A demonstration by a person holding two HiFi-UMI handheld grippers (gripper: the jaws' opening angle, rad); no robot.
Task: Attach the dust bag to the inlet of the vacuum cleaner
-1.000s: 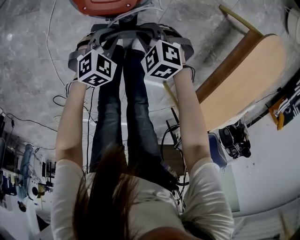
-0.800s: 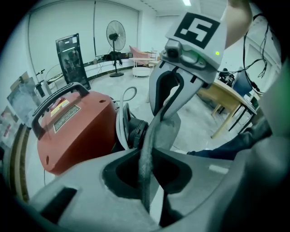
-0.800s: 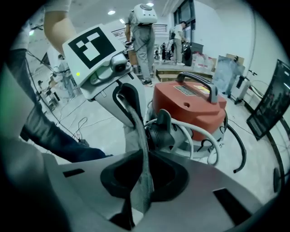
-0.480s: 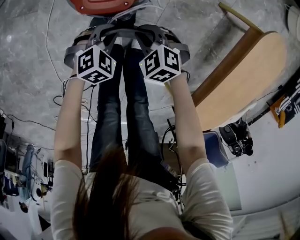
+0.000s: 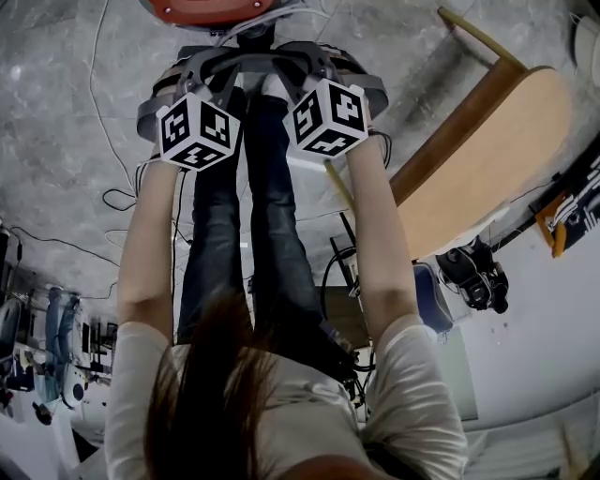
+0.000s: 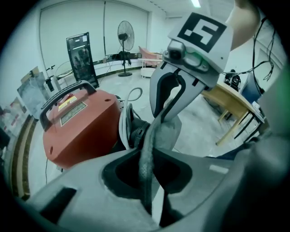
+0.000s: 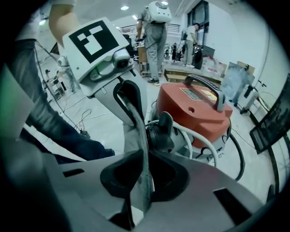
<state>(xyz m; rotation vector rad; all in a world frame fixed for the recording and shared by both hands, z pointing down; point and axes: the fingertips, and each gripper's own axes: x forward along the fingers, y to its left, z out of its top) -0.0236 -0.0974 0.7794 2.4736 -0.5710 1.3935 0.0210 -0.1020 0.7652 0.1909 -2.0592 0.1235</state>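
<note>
Left gripper [image 6: 147,174] and right gripper [image 7: 142,179] both clamped on the grey dust bag [image 6: 165,131]. Left jaws have just been opening slightly, fabric between them. Bag sits just in front of the red vacuum cleaner [image 6: 77,122] inlet [image 7: 158,131].

The head view looks steeply down past the arms [image 5: 150,244] at the floor [image 5: 66,141], the vacuum [image 5: 202,9] at its top edge. The left gripper view looks close along its fingers [image 6: 90,190] at the right gripper [image 6: 157,118]; the right gripper view faces the left gripper [image 7: 136,118]. All share the vacuum.
</note>
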